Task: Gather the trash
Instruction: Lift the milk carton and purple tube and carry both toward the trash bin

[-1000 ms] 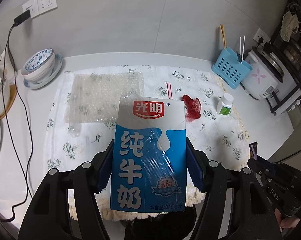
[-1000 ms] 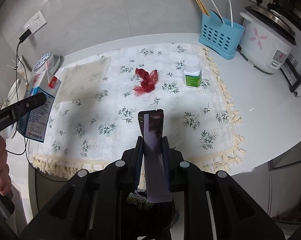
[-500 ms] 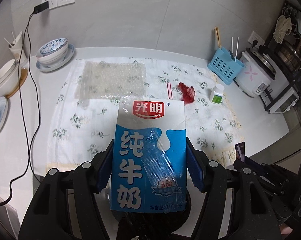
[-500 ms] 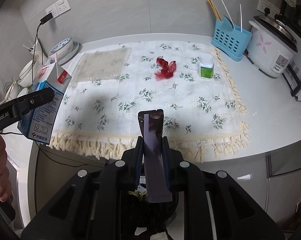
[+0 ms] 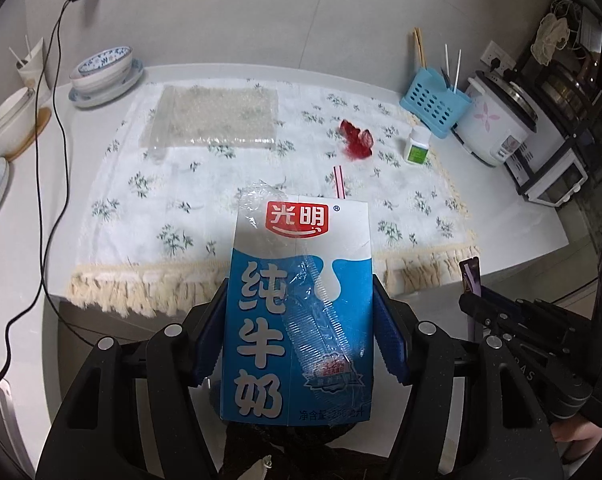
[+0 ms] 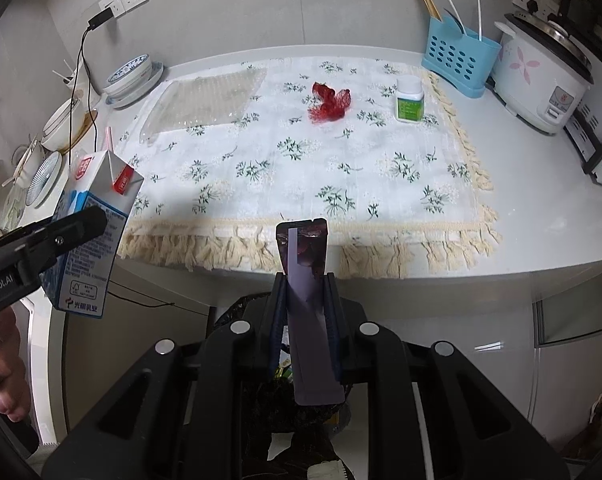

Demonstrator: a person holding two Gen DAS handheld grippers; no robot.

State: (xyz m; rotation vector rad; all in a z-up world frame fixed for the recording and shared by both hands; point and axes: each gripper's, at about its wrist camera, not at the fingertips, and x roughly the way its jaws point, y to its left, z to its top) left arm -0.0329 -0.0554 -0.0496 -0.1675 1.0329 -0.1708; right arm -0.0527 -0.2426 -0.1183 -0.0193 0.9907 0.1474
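Left hand-held gripper (image 5: 297, 340) pinches milk carton (image 5: 299, 312), long axis upright, off counter (image 5: 29, 216) edge. Right hand-held gripper (image 6: 305, 320) pinches purple wrapper (image 6: 307, 300). Black bag (image 6: 301, 412) directly below, 6 o'clock. Carton reads 光明, 纯牛奶. Red wrapper (image 6: 329, 102) remains at 12 o'clock.

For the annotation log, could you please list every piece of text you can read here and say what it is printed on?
"光明": red badge atop the milk carton.
"纯牛奶": large white characters down the carton's front.
"净含量": front bottom edge; the figure after it is blurred.
"光明乳业": carton's side panel, right wrist view.
"enRobot.AI": left gripper, partly cut off.
"DAS": right gripper, faint.
Green-labelled bottle: unreadable.
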